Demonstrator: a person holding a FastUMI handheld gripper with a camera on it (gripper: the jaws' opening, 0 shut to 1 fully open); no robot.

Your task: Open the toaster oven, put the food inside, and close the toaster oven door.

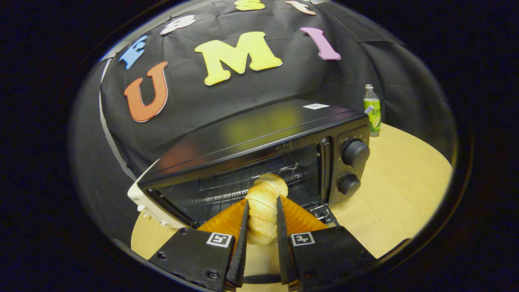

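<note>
My gripper (261,217) is closed on a bread roll (263,207), one finger pressed against each side of it, so the opening is only as wide as the roll. The roll is pale, twisted and glossy. Its far end reaches past the fingertips toward the mouth of the toaster oven (259,150), which stands open on a wooden tabletop (397,190). The oven's door (300,219) is folded down just under the roll, and a wire rack (219,190) shows inside. Two knobs (354,153) sit on the oven's right panel. A bottle (372,111) stands well beyond the oven.

I judge the roll light and soft, easily dented if squeezed hard. Its glossy crust may be a little slippery. Holding it across the middle, as now, seems best.
</note>
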